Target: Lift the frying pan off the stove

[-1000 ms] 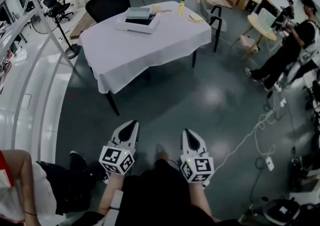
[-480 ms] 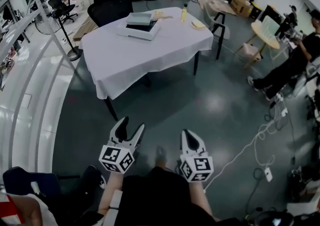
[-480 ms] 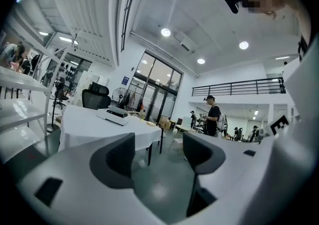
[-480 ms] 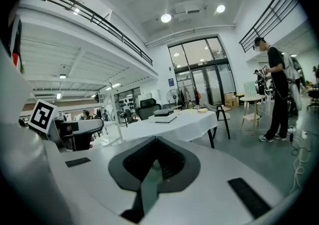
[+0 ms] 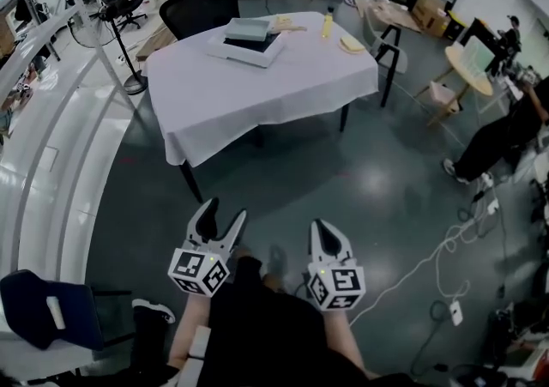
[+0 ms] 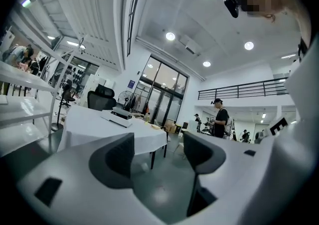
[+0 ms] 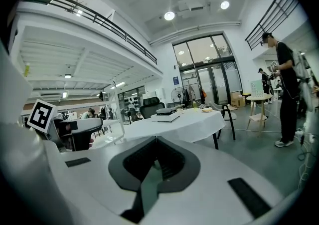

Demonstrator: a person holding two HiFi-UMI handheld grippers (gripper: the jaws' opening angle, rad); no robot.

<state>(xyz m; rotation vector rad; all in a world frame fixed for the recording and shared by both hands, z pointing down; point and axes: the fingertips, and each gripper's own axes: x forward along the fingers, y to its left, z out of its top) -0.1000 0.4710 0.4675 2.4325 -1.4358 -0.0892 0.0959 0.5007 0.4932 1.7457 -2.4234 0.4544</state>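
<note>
The left hand-held gripper stands wide apart, its jaws having just been opening, with only floor between them. The right hand-held gripper is clenched, pads together on nothing. Both hang low over the dark floor, well apart from the table ahead. On the far part of its white cloth lies the stove, a flat white box with a dark and grey layer on top; the frying pan cannot be told from that layer at this range. A seated person is cut off by the right edge. Counted: two hand-held grippers, one clothed table, one yellow bottle, two black chairs behind it
</note>
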